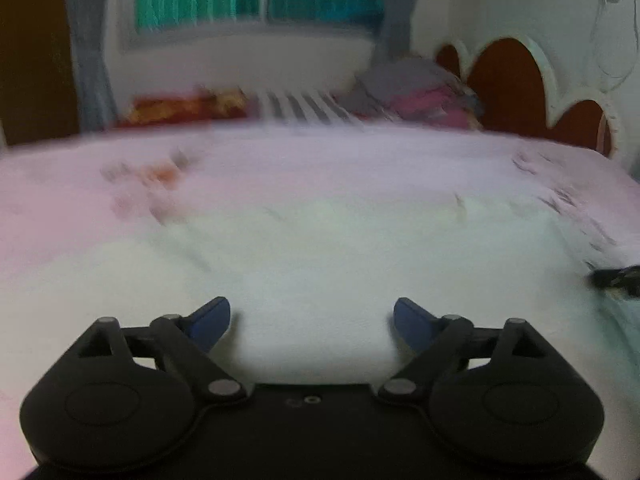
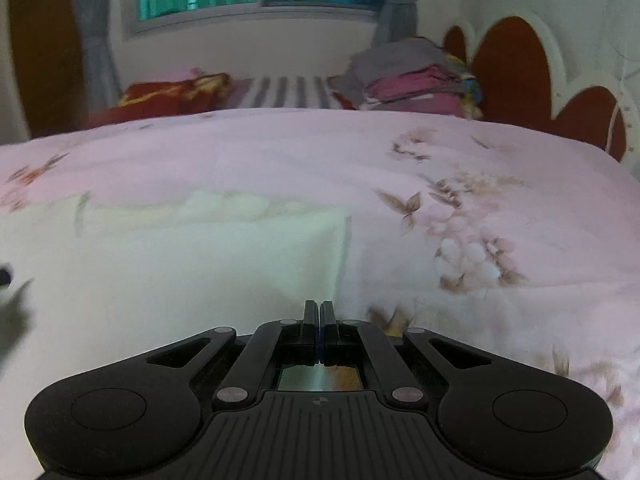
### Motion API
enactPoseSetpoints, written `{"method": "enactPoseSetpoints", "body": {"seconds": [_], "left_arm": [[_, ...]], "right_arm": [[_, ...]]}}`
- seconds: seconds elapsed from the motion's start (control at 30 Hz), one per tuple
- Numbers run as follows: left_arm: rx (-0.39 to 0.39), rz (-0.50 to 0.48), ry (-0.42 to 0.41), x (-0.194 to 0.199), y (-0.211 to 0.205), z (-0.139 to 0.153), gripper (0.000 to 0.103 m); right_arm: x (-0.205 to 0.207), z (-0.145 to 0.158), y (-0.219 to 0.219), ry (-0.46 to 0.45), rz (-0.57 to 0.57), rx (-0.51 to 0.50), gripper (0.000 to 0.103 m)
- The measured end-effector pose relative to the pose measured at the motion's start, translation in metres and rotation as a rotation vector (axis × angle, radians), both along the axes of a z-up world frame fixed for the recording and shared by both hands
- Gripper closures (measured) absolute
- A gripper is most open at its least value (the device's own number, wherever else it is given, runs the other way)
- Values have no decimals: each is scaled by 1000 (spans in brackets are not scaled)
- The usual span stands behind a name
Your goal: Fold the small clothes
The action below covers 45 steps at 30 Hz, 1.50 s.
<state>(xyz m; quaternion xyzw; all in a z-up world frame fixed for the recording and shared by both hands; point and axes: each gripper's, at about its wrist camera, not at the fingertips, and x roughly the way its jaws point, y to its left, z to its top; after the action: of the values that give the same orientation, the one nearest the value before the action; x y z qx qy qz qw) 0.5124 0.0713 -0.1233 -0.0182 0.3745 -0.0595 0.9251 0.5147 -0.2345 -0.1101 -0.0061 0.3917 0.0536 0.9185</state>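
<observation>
A pale cloth (image 2: 192, 264) lies flat on the pink bed (image 2: 500, 168), directly under the wide-open, empty left tool (image 1: 312, 322); the right tool (image 2: 319, 316), pressed together, sits at its right edge, grip uncertain.

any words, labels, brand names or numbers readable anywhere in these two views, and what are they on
None readable.
The white garment and the pink floral bedsheet carry no lettering.
The folded clothes stack shows no legible tags.
The left wrist view is motion-blurred.
The right gripper has only a small crosshair mark, not text.
</observation>
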Motion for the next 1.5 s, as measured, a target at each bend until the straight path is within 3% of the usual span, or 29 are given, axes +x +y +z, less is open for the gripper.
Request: {"method": "enactPoseSetpoints", "body": {"seconds": [0.03,0.1,0.2,0.27,0.4,0.6,0.67,0.73,0.8,1.03,1.13,1.17,1.2,1.23,1.27,1.33,1.5], "left_arm": [[5,3,38,2,-2,-9,17],[42,-3,16,-3,-7,-8,17],[12,16,-5,-13,5,3,15],[-18,62,-13,-23,26,7,15],[-55,226,-20,-54,87,15,15],[-63,556,-10,-114,209,16,13],[-130,662,-5,-134,248,14,20],[-263,736,-21,-152,284,10,31],[-379,777,-71,-163,307,9,38],[-636,897,-161,-164,352,-6,55],[-673,909,-154,-156,364,-12,81],[-667,906,-144,-153,365,-14,93],[-656,904,-137,-150,365,-14,99],[-643,897,-137,-149,361,-13,100],[-634,891,-139,-148,361,-11,100],[-611,872,-156,-145,356,-4,100],[-542,782,-206,-134,335,25,100]], "right_arm": [[-5,-4,3,18,16,22,103],[-9,-18,5,47,14,43,103],[-10,-7,13,72,-2,-4,103],[-17,2,13,38,-13,7,103],[-31,7,10,46,-19,31,103],[-47,5,20,53,-46,51,103],[-49,4,26,49,-54,62,103],[-50,5,37,35,-56,42,103],[-50,5,45,22,-60,37,103],[-43,9,67,-10,-97,47,103],[-42,12,72,-31,-105,49,103],[-42,12,73,-30,-106,53,95],[-43,13,73,-32,-110,55,75],[-45,15,74,-51,-120,50,22],[-48,18,73,-88,-124,47,15],[-51,22,73,-106,-111,42,15],[-47,21,61,-56,-128,66,15]]}}
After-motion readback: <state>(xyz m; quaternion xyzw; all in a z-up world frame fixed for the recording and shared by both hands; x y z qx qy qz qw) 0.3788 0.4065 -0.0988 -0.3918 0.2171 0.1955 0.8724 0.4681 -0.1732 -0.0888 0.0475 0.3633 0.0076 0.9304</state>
